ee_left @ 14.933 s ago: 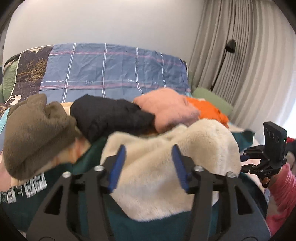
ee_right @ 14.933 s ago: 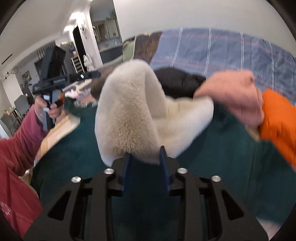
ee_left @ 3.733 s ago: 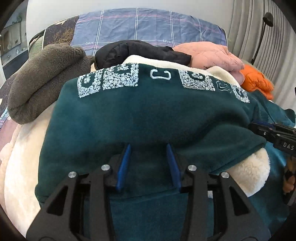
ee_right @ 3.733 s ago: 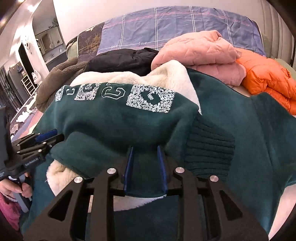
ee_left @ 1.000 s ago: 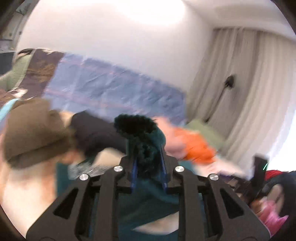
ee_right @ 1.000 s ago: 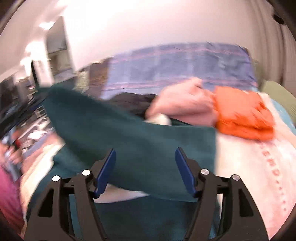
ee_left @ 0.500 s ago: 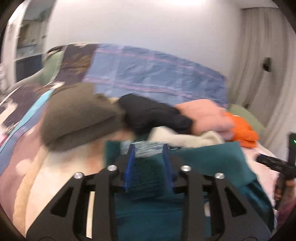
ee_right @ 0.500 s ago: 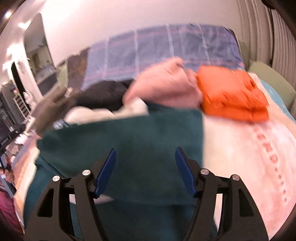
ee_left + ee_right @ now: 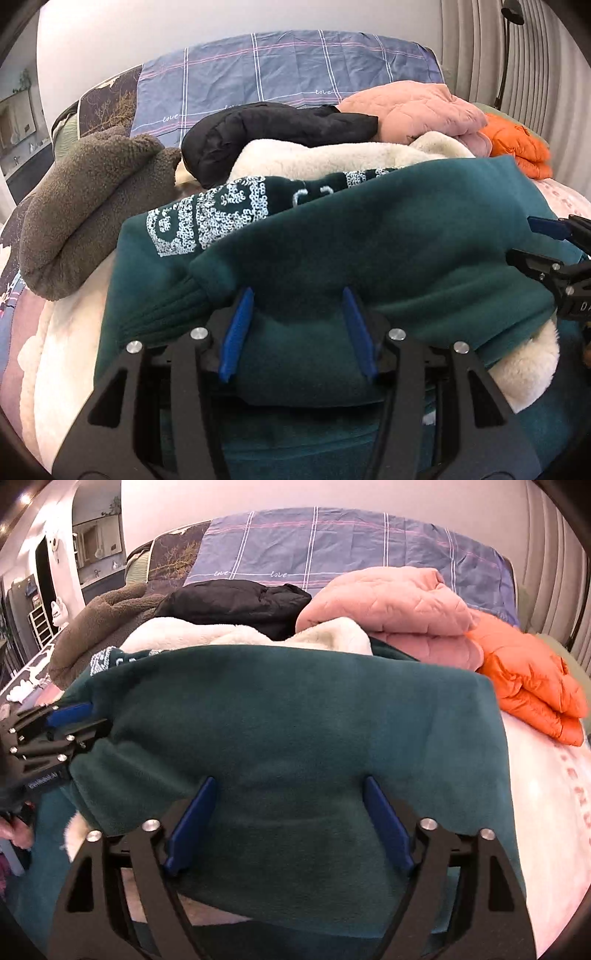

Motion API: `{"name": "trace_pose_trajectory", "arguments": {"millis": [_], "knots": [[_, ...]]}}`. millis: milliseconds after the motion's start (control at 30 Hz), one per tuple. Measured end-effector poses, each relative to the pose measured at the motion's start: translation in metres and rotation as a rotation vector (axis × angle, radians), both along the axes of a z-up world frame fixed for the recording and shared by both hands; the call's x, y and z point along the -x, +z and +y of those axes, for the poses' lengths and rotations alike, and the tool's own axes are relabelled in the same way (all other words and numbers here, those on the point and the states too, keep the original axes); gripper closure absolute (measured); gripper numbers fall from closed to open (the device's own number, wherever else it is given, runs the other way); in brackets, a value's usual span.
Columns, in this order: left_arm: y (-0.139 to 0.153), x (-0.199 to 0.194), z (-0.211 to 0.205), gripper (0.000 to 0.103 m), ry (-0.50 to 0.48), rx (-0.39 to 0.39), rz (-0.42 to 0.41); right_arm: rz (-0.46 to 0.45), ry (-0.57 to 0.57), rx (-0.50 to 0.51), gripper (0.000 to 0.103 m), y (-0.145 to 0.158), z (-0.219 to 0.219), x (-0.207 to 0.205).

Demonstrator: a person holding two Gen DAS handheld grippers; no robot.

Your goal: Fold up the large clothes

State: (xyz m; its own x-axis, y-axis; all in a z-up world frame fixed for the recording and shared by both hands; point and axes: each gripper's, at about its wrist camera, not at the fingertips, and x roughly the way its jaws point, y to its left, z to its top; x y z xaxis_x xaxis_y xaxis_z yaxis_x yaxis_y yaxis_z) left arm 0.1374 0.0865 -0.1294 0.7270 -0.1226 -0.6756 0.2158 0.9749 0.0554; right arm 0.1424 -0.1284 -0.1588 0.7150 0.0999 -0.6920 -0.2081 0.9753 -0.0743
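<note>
A large dark green fleece jacket (image 9: 388, 236) with white sequin lettering and a cream furry lining (image 9: 325, 155) lies folded over itself on the bed; it also shows in the right wrist view (image 9: 295, 720). A sleeve with a ribbed cuff (image 9: 166, 306) lies across its front. My left gripper (image 9: 297, 332) is open, its blue fingers either side of a fold of the sleeve. My right gripper (image 9: 288, 819) is wide open over the green fleece, gripping nothing. Each gripper shows at the edge of the other's view.
Folded clothes sit behind the jacket: a brown fleece (image 9: 85, 199), a black puffer (image 9: 273, 129), a pink quilted jacket (image 9: 391, 605), an orange puffer (image 9: 532, 686). A blue checked pillow (image 9: 288, 70) leans on the wall. Curtains (image 9: 517, 55) hang to the right.
My left gripper carried the sleeve across the jacket, lowered it and has opened. My right gripper stayed open and came down low over the fleece.
</note>
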Motion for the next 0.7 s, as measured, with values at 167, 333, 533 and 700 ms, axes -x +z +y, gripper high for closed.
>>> {"name": "trace_pose_trajectory", "arguments": {"millis": [167, 333, 533, 700], "knots": [[0.024, 0.007, 0.008, 0.051, 0.004, 0.039, 0.004, 0.013, -0.023, -0.027, 0.015, 0.019, -0.011, 0.012], [0.055, 0.070, 0.052, 0.030, 0.022, 0.019, -0.074, -0.074, -0.115, -0.071, 0.015, 0.057, -0.077, 0.072], [0.025, 0.133, 0.119, 0.030, 0.094, 0.066, 0.086, 0.070, -0.233, -0.276, 0.015, 0.035, -0.170, 0.130], [0.004, 0.179, 0.128, 0.030, 0.034, 0.126, 0.150, 0.116, -0.182, -0.361, 0.015, 0.010, -0.175, 0.175]]}}
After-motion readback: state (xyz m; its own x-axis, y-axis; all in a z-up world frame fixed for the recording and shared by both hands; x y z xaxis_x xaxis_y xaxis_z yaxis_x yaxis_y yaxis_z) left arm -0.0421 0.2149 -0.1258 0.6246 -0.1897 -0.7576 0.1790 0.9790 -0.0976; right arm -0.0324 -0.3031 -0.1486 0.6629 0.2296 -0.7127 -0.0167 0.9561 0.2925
